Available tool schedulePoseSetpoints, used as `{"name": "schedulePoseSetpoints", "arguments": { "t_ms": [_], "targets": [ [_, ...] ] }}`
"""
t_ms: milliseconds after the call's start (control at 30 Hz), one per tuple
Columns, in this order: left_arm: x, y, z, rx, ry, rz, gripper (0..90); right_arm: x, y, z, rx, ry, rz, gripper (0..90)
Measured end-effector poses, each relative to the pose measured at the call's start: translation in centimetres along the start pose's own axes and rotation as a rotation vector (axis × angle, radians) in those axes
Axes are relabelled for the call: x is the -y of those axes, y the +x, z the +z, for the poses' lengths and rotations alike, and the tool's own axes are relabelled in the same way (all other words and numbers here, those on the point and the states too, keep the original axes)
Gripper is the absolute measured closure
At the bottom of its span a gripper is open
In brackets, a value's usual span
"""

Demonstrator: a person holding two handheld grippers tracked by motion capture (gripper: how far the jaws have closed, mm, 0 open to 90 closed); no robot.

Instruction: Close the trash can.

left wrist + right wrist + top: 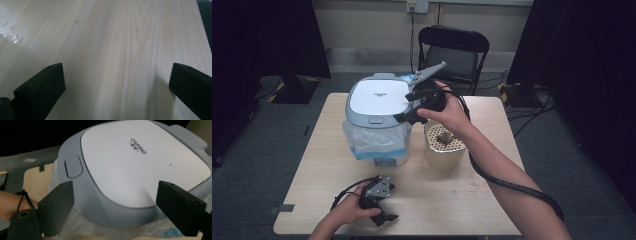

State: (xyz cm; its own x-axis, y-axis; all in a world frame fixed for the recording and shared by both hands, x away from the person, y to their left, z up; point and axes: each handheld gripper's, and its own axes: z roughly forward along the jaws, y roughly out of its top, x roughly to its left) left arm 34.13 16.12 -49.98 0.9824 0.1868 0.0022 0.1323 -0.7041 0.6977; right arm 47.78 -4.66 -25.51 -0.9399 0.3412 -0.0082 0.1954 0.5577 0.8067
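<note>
The bin (377, 107) has a grey lid with a white top and a clear bag with a blue edge. The bench (322, 165) is pale wood with thin lines. The cup (443, 150) is cream, and the fingers (57, 207) are black.

The right gripper (404, 107) hangs just above the bin (377, 120), jaws apart with nothing between them; the closed lid (140, 162) blocks any way straight down. Just to its right stands the cup (443, 147), close under the right hand (447, 112), leaving only a narrow gap between cup and bin. Behind it a chair (454, 52) stands past the table (312, 165) edge. The left gripper (384, 212) lies low at the near edge, jaws wide, bare wood ahead of it. Between it and the bin the board is open; wet spots (474, 182) lie to its right.
</note>
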Motion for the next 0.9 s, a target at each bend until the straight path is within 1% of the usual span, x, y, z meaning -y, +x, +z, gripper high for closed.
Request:
{"name": "schedulePoseSetpoints", "arguments": {
  "t_ms": [100, 133, 200, 333, 467, 567, 600, 633, 667, 700, 733, 767, 800, 833, 867, 900],
  "targets": [
    [0.0, 0.0, 0.1, 0.009, -0.012, -0.007, 0.0, 0.4, 0.2, -0.3, -0.001, 0.008, -0.009, 14.8],
    [0.0, -0.1, 0.2, 0.009, -0.023, -0.022, 0.0, 0.9, 0.5, -0.6, 0.002, 0.023, -0.014, 14.9],
    [0.0, -0.1, 0.2, 0.009, -0.023, -0.018, 0.0, 1.3, 0.6, -1.0, -0.003, 0.029, -0.011, 14.9],
    [0.0, -0.1, 0.2, 0.009, -0.022, -0.018, 0.0, 1.9, 0.8, -1.7, -0.006, 0.013, 0.002, 14.8],
    [0.0, -0.1, 0.2, 0.009, -0.022, -0.018, 0.0, 2.7, 1.0, -2.7, -0.002, 0.011, -0.005, 14.8],
    [0.0, -0.1, 0.2, 0.01, -0.019, -0.02, 0.0, 3.0, 1.2, -3.0, -0.007, 0.008, 0.0, 14.8],
    [0.0, -0.1, 0.2, 0.009, -0.019, -0.02, 0.0, 3.6, 1.4, -3.2, -0.011, 0.015, -0.007, 14.8],
    [0.0, -0.1, 0.2, 0.009, -0.018, -0.021, 0.0, 3.6, 1.4, -3.2, -0.011, 0.015, -0.007, 14.8],
    [0.0, -0.1, 0.2, 0.009, -0.019, -0.021, 0.0, 4.1, 1.5, -3.5, -0.011, 0.017, -0.007, 14.8],
    [0.0, -0.1, 0.2, 0.009, -0.019, -0.021, 0.0, 4.1, 1.5, -3.5, -0.011, 0.017, -0.007, 14.8],
    [0.0, -0.1, 0.2, 0.009, -0.018, -0.021, 0.0, 4.7, 1.6, -3.6, -0.016, 0.015, 0.002, 14.8],
    [0.0, -0.1, 0.2, 0.009, -0.018, -0.021, 0.0, 4.7, 1.6, -3.6, -0.016, 0.015, 0.002, 14.8],
    [0.0, -0.1, 0.2, 0.009, -0.018, -0.021, 0.0, 5.3, 1.6, -3.7, -0.015, 0.019, 0.009, 14.8],
    [0.0, -0.1, 0.2, 0.009, -0.018, -0.021, 0.0, 5.3, 1.6, -3.7, -0.015, 0.019, 0.009, 14.8],
    [0.0, -0.1, 0.2, 0.007, -0.022, -0.022, 0.0, 5.9, 1.8, -3.8, -0.01, 0.021, 0.008, 14.8],
    [0.0, -0.1, 0.2, 0.007, -0.022, -0.022, 0.0, 5.9, 1.8, -3.8, -0.01, 0.021, 0.008, 14.8]
  ]
}}
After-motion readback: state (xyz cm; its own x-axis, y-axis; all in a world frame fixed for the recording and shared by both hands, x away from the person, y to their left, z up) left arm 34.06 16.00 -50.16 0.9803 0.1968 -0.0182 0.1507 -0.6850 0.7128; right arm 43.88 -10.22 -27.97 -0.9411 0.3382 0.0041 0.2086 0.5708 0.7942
